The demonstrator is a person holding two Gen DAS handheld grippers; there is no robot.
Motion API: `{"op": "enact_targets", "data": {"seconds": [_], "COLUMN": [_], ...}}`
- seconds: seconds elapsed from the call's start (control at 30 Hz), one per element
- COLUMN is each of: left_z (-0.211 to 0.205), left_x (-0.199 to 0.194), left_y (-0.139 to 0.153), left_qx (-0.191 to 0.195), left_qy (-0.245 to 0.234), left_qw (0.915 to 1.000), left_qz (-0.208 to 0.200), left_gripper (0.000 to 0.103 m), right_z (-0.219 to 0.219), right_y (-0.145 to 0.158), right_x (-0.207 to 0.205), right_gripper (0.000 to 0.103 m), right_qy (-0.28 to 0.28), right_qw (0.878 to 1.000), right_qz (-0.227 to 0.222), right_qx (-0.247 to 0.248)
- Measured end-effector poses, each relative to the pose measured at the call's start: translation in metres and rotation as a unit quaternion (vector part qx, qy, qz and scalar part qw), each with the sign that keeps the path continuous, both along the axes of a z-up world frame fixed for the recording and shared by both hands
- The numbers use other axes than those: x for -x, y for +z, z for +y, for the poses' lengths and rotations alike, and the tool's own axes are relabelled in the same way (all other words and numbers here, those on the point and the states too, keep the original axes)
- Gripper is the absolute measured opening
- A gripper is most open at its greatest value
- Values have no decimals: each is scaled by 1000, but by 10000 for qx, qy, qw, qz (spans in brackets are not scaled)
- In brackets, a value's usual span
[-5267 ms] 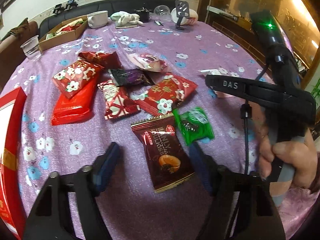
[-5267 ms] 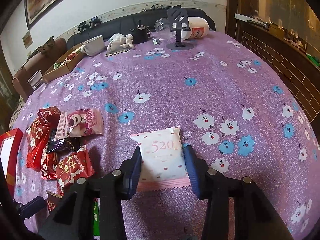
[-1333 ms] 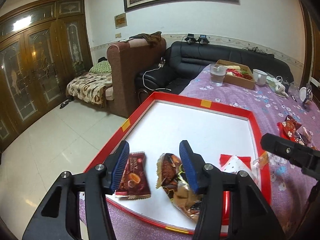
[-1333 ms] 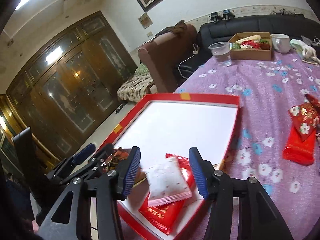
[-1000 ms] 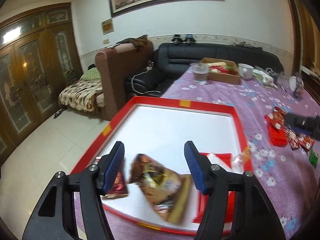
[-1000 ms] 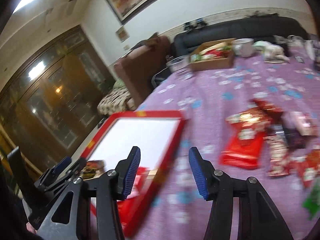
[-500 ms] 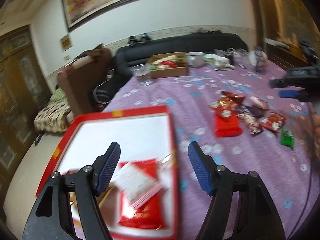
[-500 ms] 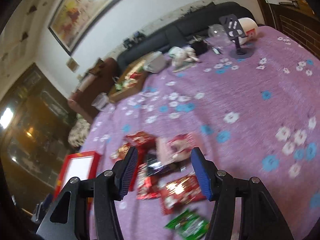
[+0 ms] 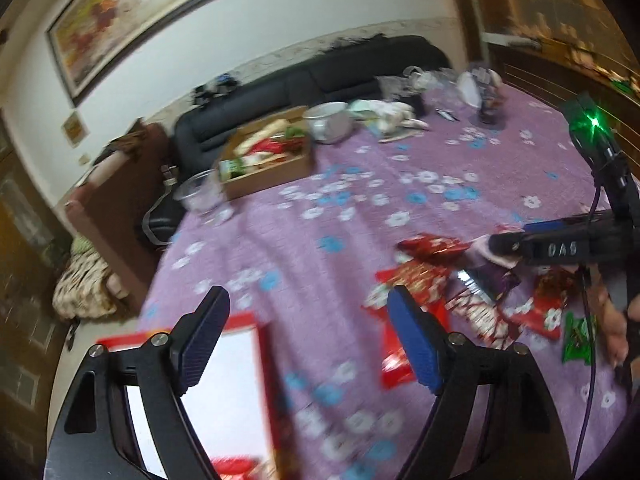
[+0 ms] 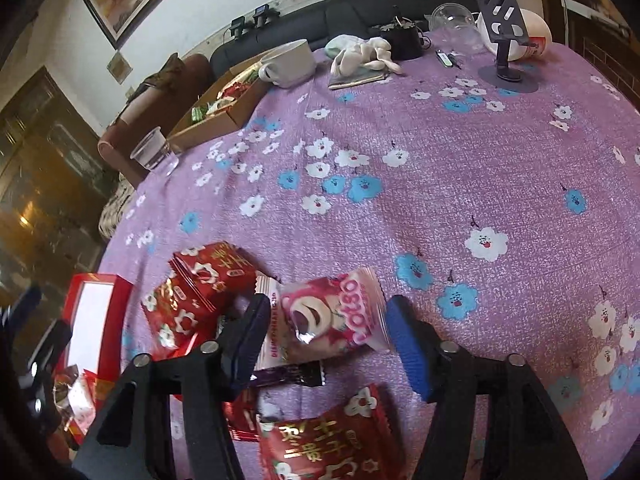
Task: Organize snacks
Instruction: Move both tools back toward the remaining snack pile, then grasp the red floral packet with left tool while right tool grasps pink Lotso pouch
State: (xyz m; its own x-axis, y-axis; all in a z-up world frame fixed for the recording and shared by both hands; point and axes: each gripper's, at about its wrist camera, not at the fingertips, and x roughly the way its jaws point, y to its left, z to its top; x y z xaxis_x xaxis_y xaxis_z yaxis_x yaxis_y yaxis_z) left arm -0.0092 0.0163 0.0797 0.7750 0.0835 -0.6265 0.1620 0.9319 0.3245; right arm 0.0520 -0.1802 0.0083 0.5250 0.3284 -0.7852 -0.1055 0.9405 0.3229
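Observation:
My right gripper is open, its jaws on either side of a pink and white Lotso snack packet that lies on the purple cloth. Red packets lie to its left, a dark purple one and another red one below. My left gripper is open and empty above the cloth, between the red tray at lower left and the snack pile at right. The right gripper shows in the left wrist view over the pile. A green packet lies at far right.
A cardboard box of snacks, a white cup, a clear plastic cup, a soft toy and a phone stand stand at the table's far side. The tray holds several packets at the table's left edge.
Both grippers left the tray, where they let go of their packets, and swung right over the table. The right gripper now straddles the Lotso packet.

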Motion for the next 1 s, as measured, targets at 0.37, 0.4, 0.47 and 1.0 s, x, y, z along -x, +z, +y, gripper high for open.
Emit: {"op": "enact_targets", "data": {"seconds": [0.37,0.4,0.47,1.0], "left_z": [-43,-45,-47,-46], "left_x": [-38,-40,-46,-34], "left_y": [-38,-41,-47,-52], "left_qx": [-716,-715,-674,279], "left_qy": [-1374,-1433,-1487,-1695], "left_qw": [9861,9847,9832,9761], "left_qz": [601,685,818,1330], "left_gripper": [82,82,81,39], "right_z": [23,23,19,-29], "right_y": [-7,-7,-6,-4], "right_x": [2,2,1,-7], "right_gripper": [36,32,27,16], "right_qy": [58,57,13,99], "right_qw": [9914,9906,9918,9965], "right_qz": [-398,-418,-380,151], "right_qx": [1246,1302,1218,-822]}}
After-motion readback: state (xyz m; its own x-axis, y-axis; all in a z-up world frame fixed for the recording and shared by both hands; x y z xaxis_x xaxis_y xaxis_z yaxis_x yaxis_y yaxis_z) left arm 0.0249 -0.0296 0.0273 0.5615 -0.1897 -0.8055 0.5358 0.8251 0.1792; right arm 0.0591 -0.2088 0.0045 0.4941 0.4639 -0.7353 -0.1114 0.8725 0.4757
